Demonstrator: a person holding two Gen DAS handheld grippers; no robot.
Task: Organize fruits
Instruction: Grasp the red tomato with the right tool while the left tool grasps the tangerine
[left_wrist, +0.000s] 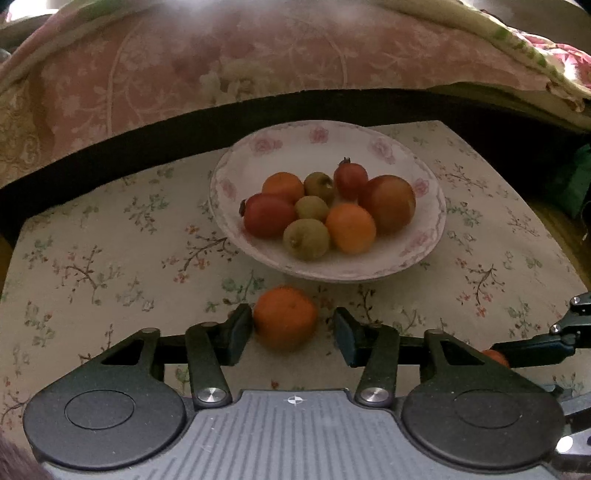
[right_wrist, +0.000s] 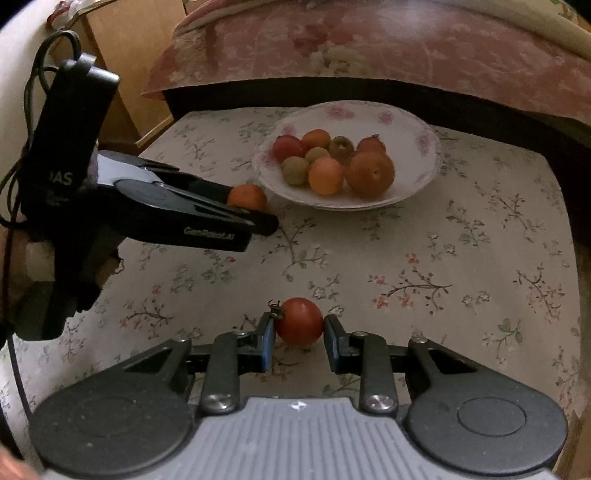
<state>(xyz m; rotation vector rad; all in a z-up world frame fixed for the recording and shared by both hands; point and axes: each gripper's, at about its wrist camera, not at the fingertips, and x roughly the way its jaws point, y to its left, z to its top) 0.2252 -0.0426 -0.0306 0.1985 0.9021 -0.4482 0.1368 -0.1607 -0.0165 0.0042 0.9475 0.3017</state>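
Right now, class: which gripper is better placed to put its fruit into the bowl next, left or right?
Left, probably. The left gripper straddles the orange, which lies just in front of the bowl. The right gripper straddles the tomato much farther from the bowl. Both are open.

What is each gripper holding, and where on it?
Nothing is firmly held: the left gripper brackets an orange, the right gripper a tomato, jaws open at their sides.

Surface (left_wrist: 110, 258) under floral cloth; pink floral bedding (left_wrist: 184, 74) behind; wooden cabinet (right_wrist: 129, 74) far left; dim light.
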